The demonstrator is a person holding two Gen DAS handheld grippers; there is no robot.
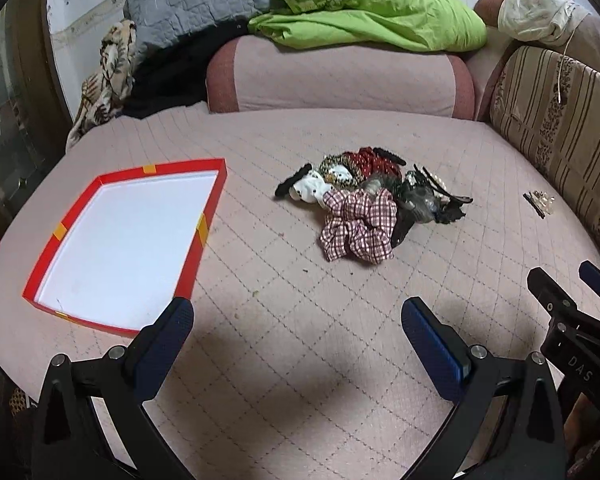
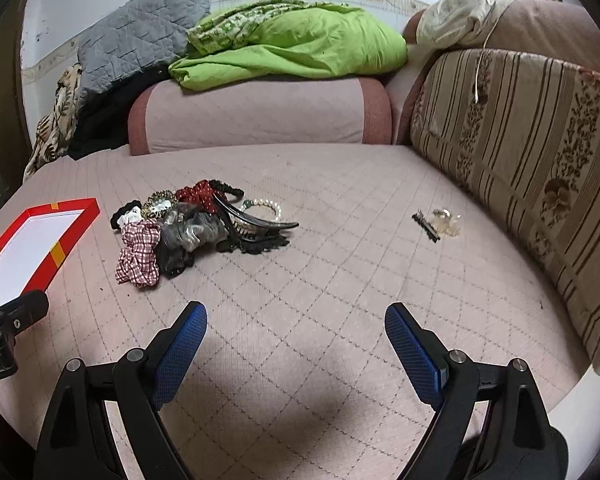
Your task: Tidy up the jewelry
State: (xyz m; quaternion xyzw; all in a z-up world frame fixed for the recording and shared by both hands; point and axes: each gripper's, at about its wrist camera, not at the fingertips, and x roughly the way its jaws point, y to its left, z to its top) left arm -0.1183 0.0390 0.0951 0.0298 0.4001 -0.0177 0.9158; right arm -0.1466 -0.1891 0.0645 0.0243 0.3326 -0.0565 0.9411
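On the pink quilted bed [image 1: 300, 340], seen from the left wrist view, the left gripper [image 1: 298, 326] hangs with its blue-padded jaws spread wide and nothing between them. Ahead and to its left lies a shallow red box [image 1: 210, 216] with a white floor, bare inside. To the right of the box, well apart from it, sits a pile of hair accessories and jewelry [image 1: 372, 196]: a red checked scrunchie [image 1: 358, 228] at the near edge, a white dotted one and a leopard-print one behind it, dark clips tangled on the right. A small black hair clip [image 1: 534, 204] lies alone near the striped cushion [image 1: 560, 128]. Part of the right gripper [image 1: 572, 312] shows at the right edge. From the right wrist view, the right gripper [image 2: 296, 328] is likewise spread wide and empty above the bed. The pile [image 2: 196, 232] lies ahead to its left, with a pearl bracelet [image 2: 266, 206] and a long black claw clip [image 2: 256, 220] on its right side. The red box [image 2: 76, 228] is at the far left, and the black hair clip [image 2: 426, 226] rests just beside a clear trinket [image 2: 446, 220] toward the striped cushion [image 2: 520, 152].
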